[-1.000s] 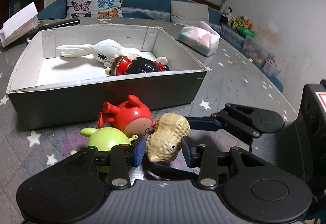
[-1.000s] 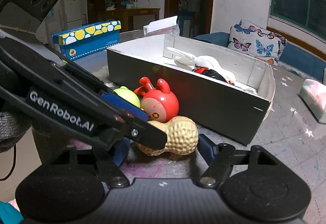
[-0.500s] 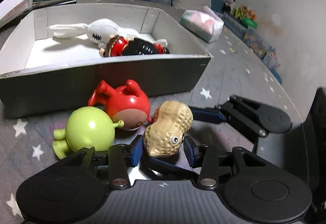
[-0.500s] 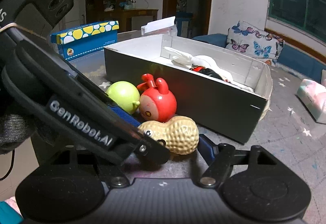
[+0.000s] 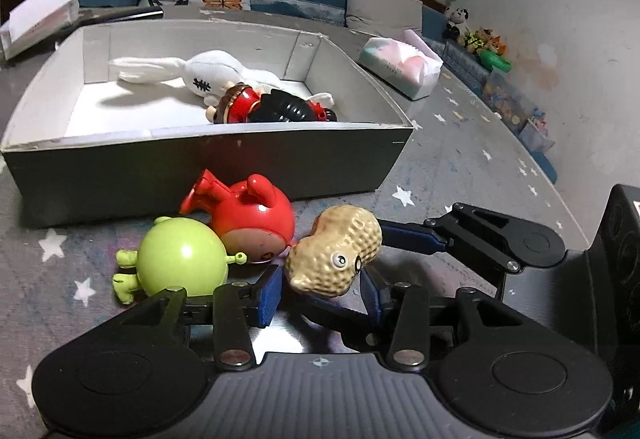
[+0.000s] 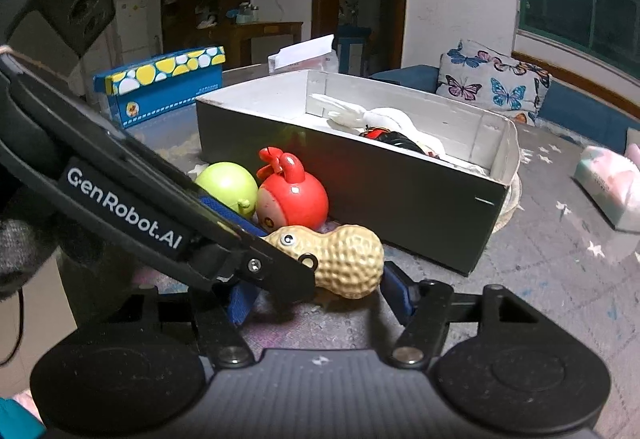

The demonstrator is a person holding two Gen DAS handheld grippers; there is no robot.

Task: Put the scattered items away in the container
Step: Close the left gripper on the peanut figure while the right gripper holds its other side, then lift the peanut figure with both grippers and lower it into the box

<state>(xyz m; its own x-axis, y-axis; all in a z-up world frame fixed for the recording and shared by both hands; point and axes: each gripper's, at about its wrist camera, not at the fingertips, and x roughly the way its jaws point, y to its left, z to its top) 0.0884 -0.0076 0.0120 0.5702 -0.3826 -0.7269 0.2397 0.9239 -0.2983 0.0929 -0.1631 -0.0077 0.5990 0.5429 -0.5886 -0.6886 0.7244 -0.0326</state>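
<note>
Peanut toy, dimpled tan plastic, is lying low centre, before the grey cardboard box; left gripper has just been widening around it, blue pads seemingly clear; right gripper has been narrowing, also straddling it, grip unclear; glossy red toy and green ball toy are waiting alongside.
</note>
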